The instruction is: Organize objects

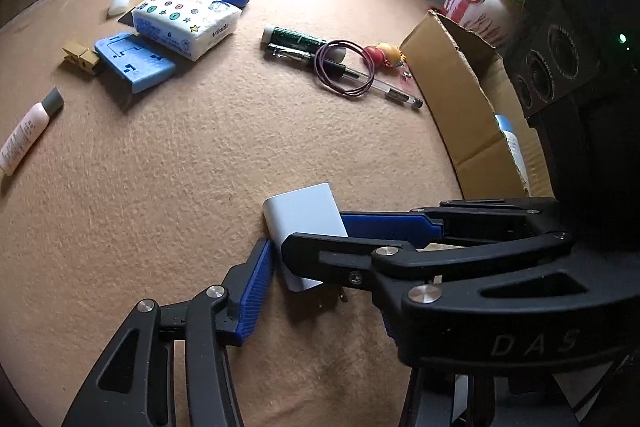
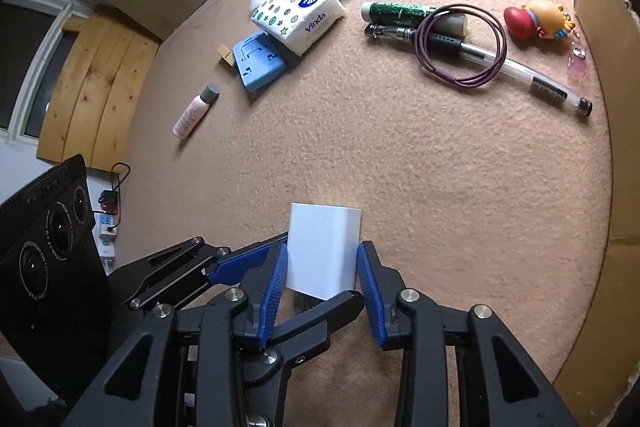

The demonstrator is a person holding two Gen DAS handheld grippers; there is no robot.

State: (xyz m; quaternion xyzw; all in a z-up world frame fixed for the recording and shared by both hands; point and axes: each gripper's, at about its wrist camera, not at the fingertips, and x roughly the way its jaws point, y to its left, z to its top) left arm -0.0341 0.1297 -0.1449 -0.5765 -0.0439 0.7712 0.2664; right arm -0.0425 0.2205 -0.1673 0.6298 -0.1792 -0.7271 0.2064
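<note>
White charger block [image 2: 324, 251]: right gripper [image 2: 322, 267] clamping its sides; left gripper [image 1: 304, 247] bracketing it, grip unclear. Cardboard box [image 2: 600, 107] lying ahead-right; keeping squeeze level advisable.

Right claw [image 2: 322, 283] gripping white charger [image 2: 324, 249], left claw [image 2: 256, 267] crossing beneath, pen [image 2: 516, 69] beyond

We see a rough, matt felt-like tan cloth [image 2: 400, 167] covering the table. The white charger block [image 2: 324, 251] looks like smooth matt plastic. The box [image 1: 460, 99] is plain brown cardboard. The tissue pack [image 2: 300, 15] has a glossy plastic wrapper, the pen [image 2: 516, 71] a clear shiny plastic barrel, and the gripper pads [image 2: 276, 291] are ribbed blue plastic.
</note>
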